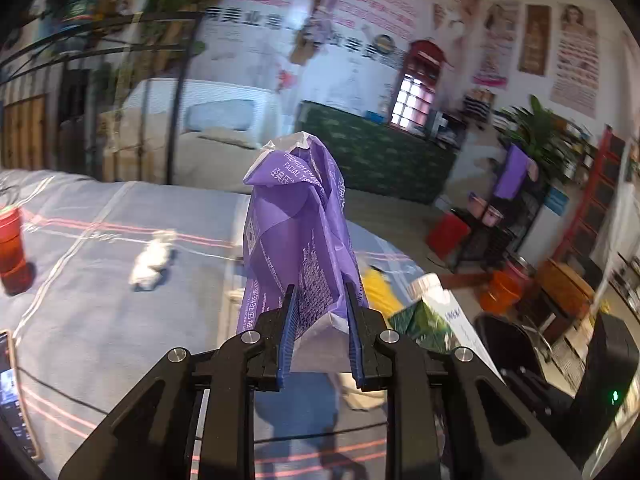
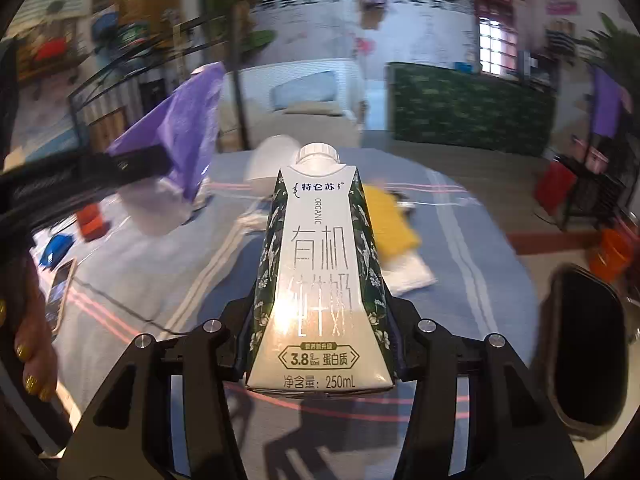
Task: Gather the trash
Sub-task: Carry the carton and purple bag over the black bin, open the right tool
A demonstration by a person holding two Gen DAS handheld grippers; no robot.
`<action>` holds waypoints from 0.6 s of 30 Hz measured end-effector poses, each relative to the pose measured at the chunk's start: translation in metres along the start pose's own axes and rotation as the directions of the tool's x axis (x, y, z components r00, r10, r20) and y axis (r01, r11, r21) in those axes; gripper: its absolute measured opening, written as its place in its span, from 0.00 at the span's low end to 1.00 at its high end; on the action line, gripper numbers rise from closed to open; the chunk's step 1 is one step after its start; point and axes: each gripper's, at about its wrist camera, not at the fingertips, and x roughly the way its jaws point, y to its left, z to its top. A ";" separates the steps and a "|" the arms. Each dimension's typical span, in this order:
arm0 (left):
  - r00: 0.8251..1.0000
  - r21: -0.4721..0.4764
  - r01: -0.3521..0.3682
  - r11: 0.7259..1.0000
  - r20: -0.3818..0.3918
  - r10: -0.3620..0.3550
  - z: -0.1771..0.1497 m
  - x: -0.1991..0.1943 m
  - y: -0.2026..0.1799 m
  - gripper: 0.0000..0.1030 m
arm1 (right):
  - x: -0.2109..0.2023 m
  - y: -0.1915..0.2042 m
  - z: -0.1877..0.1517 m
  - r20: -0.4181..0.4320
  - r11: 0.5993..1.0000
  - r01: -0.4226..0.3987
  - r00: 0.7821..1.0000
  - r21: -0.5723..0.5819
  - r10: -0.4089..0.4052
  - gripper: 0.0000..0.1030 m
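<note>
A table (image 1: 100, 320) covered in a blue-grey cloth with pink and white stripes fills the lower part of both views; every place below is given relative to it. Off its far right edge stands a black bin (image 2: 584, 352), its opening dark. Raised above the table's middle, the left gripper (image 1: 320, 296) is clamped on a crumpled purple tissue wrapper (image 1: 296, 224), which stands upright between the blue finger pads (image 1: 290, 332) and blocks the view of the cloth beyond. To its right, also lifted above the table, the right gripper (image 2: 320, 300) is clenched around a white and dark green milk carton (image 2: 320, 272) with a white screw cap, held upright and hiding the table's centre. Lying on the table past the carton is a yellow wrapper (image 2: 390, 220), with a flat white packet (image 2: 412, 276) touching its near side. A crumpled white tissue (image 1: 150, 260) lies left of centre. A red cup (image 1: 12, 248) stands at the far left edge, and a phone (image 2: 60, 296) lies near the left front edge.
</note>
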 end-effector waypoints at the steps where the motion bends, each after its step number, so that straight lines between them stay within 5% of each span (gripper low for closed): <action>1: 0.999 0.026 0.033 0.999 -0.005 -0.032 -0.001 0.005 -0.011 0.22 | -0.003 -0.010 0.000 0.004 1.000 0.022 1.000 0.019 -0.023 0.50; 7: 0.979 0.136 0.199 0.971 -0.063 -0.192 -0.010 0.030 -0.067 0.22 | -0.024 -0.086 -0.011 0.012 0.964 0.208 0.977 0.166 -0.213 0.50; 18: 0.911 0.232 0.400 0.887 -0.208 -0.356 -0.033 0.077 -0.153 0.22 | -0.022 -0.203 -0.047 -0.139 0.805 0.437 0.898 0.401 -0.418 0.50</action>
